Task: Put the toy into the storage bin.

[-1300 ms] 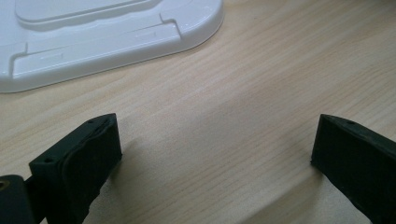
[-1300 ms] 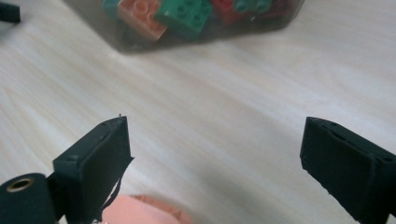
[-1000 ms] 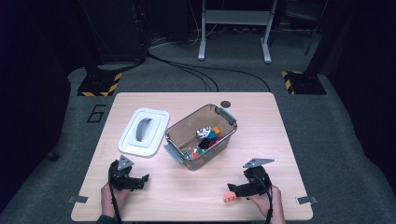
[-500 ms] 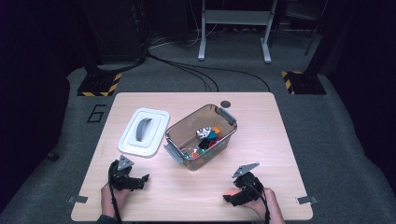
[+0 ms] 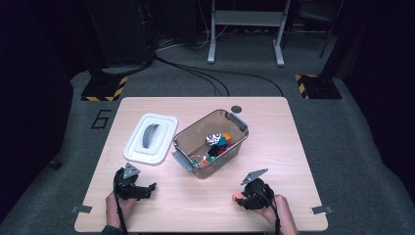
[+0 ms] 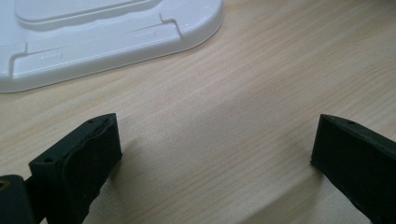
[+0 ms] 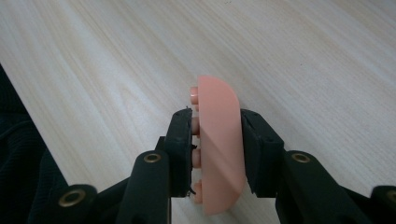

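Note:
A salmon-pink curved brick [image 7: 218, 144] with studs on its left side stands on edge between the pads of my right gripper [image 7: 215, 140]. Its jaws have just been closing and now press on both faces of the brick. From above, the right gripper [image 5: 241, 198] lies near the table's front edge with the pink brick [image 5: 237, 197] at its tip. My left gripper [image 5: 149, 189] rests at the front left, open, and its two jaws stand wide apart over bare wood in the left gripper view [image 6: 212, 149].
A clear brown bin [image 5: 184, 138] with several coloured bricks sits mid-table. Its white lid [image 5: 150, 138] lies to the left, and the lid's rim [image 6: 112, 28] is just ahead of my left gripper. A small dark disc [image 5: 237, 108] lies near the far edge.
My right gripper slid left to the pink brick near the front edge and shut on it. The left gripper has stayed put.

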A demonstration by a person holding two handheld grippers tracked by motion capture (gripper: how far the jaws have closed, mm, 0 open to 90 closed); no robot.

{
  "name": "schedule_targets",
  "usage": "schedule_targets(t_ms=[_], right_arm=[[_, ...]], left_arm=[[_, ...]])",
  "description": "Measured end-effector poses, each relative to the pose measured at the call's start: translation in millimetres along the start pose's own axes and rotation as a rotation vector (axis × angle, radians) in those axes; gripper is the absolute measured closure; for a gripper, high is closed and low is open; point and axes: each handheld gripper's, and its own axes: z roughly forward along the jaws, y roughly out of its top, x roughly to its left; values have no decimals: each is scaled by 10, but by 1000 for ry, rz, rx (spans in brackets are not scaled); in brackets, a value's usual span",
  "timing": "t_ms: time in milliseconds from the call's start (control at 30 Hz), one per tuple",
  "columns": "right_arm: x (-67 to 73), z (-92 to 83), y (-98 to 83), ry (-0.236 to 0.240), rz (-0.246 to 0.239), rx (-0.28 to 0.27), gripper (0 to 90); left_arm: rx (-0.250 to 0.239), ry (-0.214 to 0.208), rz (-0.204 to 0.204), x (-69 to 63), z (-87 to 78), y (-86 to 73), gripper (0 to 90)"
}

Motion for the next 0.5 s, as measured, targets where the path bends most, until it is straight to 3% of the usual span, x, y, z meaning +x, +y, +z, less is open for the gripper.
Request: schedule_targets(t_ms=[200,300,433,500], right_arm=[[-71,12,36,-31,38,-41,669],[-125,2,41,-48,81,-75,669],[-176,19,44,-79,117,-66,663],[-190,29,57,-77,123,-49,611]], left_arm=[[-2,1,-2,-2,1,-1,14],[-16,7,-6,-7,13,-6,14],[-8,3,-3,-4,6,-3,14],[-14,7,-5,-7,10,-5,14]])
